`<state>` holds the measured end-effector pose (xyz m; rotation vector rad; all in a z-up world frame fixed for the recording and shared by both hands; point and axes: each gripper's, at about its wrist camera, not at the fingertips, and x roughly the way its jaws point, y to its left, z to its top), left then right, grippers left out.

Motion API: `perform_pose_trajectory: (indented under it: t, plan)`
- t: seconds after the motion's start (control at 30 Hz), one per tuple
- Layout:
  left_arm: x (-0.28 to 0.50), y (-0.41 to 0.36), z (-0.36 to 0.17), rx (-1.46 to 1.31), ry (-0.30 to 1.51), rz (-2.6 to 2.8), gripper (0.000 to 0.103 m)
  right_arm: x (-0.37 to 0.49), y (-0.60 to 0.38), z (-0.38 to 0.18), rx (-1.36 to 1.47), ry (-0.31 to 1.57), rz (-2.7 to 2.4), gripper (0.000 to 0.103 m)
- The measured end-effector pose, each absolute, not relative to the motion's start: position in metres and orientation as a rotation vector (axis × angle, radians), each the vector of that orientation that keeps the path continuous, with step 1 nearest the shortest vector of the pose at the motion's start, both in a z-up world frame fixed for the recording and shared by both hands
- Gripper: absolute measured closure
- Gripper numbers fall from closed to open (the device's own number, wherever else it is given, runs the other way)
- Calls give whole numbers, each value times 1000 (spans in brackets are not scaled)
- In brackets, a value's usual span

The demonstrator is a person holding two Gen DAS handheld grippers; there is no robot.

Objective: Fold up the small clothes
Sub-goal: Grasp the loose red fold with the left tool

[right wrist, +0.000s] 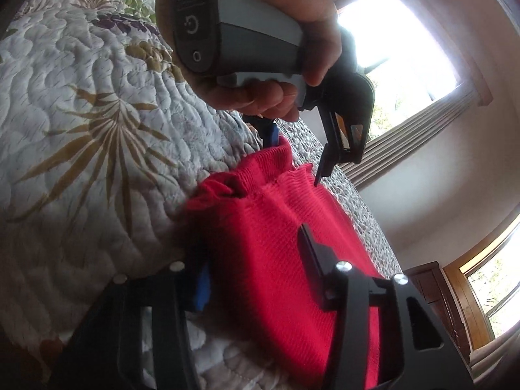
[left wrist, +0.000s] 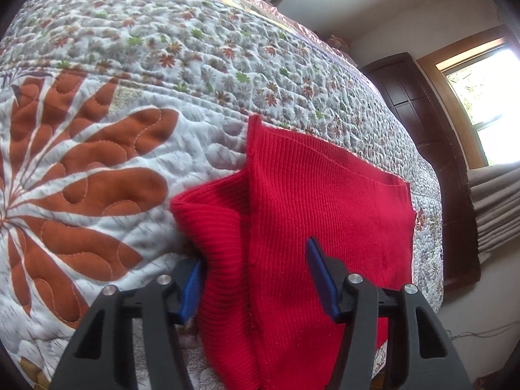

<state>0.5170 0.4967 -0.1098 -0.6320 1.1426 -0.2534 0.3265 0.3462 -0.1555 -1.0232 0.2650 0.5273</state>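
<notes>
Left wrist: left gripper [left wrist: 256,279] spread wide, straddling red knit garment [left wrist: 325,214] on floral quilt [left wrist: 97,162], garment running ahead.

Right wrist: right gripper [right wrist: 256,279] likewise agape astride garment; person's hand [right wrist: 276,74] beyond.

Domestic bedroom: bed under a quilted floral bedspread [left wrist: 136,149], dark wooden dresser [left wrist: 432,149], curtained window [left wrist: 484,97], plain white walls.
</notes>
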Motion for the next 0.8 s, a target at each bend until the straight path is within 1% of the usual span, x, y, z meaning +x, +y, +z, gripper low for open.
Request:
perform_pose_trajectory:
  t: [0.03, 0.07, 0.1, 0.13, 0.17, 0.2, 0.23, 0.27, 0.3, 0.33, 0.57, 0.6, 0.63, 0.67, 0.8]
  plan:
    - [518, 498, -111, -638, 1143, -249, 48, 328, 349, -154, -1017, 267, 532, 64]
    - [518, 500, -111, -647, 1141, -245, 49, 327, 350, -153, -1009, 276, 541, 72]
    - [519, 501, -111, -654, 1139, -242, 53, 328, 352, -151, -1002, 288, 552, 84]
    - [518, 502, -111, -656, 1138, -240, 57, 328, 353, -150, -993, 300, 564, 90]
    - [518, 503, -110, -651, 1139, -236, 59, 329, 354, -148, -983, 308, 570, 92]
    - [518, 505, -111, -645, 1143, -232, 63, 327, 353, -147, -973, 315, 575, 92]
    - [518, 505, -111, -635, 1151, -226, 70, 327, 355, -147, -964, 320, 580, 92]
    - [517, 506, -111, -627, 1157, -215, 75, 327, 354, -144, -956, 323, 584, 93]
    - [517, 508, -110, -625, 1159, -207, 82, 326, 354, -141, -944, 325, 587, 93]
    - [517, 509, -109, -624, 1159, -198, 86, 326, 354, -138, -931, 327, 591, 93]
    - [520, 508, -103, -604, 1178, -189, 87, 329, 345, -129, -877, 346, 607, 94]
    - [521, 507, -106, -615, 1190, -193, 78, 329, 343, -130, -878, 347, 606, 94]
    - [522, 506, -108, -635, 1190, -185, 63, 328, 344, -131, -883, 344, 605, 94]
    - [522, 509, -111, -665, 1186, -186, 58, 330, 344, -132, -888, 344, 603, 94]
    - [524, 505, -118, -674, 1177, -209, 55, 334, 345, -140, -909, 336, 594, 93]
